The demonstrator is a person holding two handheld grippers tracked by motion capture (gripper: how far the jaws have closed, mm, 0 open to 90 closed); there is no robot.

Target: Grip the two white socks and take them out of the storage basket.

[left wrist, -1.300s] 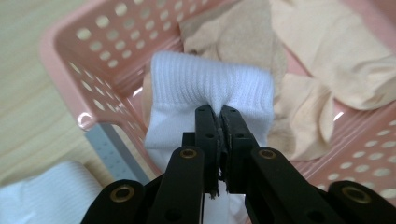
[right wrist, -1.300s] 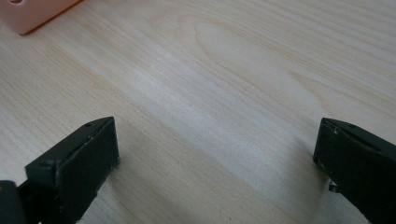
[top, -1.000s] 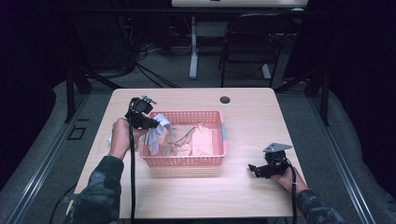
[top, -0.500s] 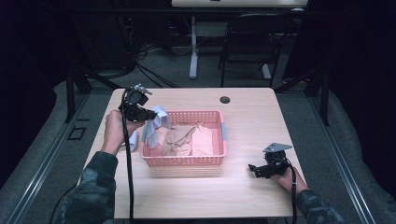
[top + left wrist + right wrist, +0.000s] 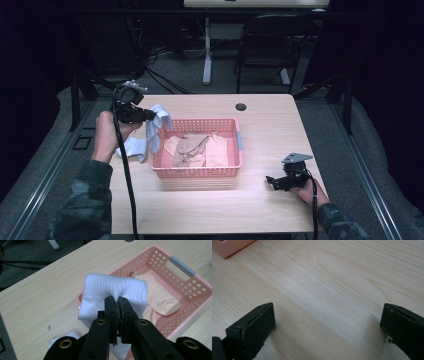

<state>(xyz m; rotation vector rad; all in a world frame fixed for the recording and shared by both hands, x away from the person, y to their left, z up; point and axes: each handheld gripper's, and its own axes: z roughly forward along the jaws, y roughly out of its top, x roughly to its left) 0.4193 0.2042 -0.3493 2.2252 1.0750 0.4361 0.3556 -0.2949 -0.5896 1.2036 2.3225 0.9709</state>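
The left hand-held gripper [image 5: 146, 116], clamped on the white ribbed cotton sock [image 5: 115, 288], rose higher beside the pink perforated plastic basket [image 5: 199, 172]; the right hand-held gripper [image 5: 327, 322] stayed open.

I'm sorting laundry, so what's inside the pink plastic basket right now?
Inside the pink perforated plastic basket lie several peach and tan fabric pieces, piled loosely. They cover the basket floor, so anything beneath them is hidden.

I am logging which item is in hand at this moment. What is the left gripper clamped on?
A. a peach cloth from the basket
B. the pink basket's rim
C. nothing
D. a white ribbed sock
D: the left gripper has its jaws pinched on the white ribbed sock, lifted beside the pink plastic basket.
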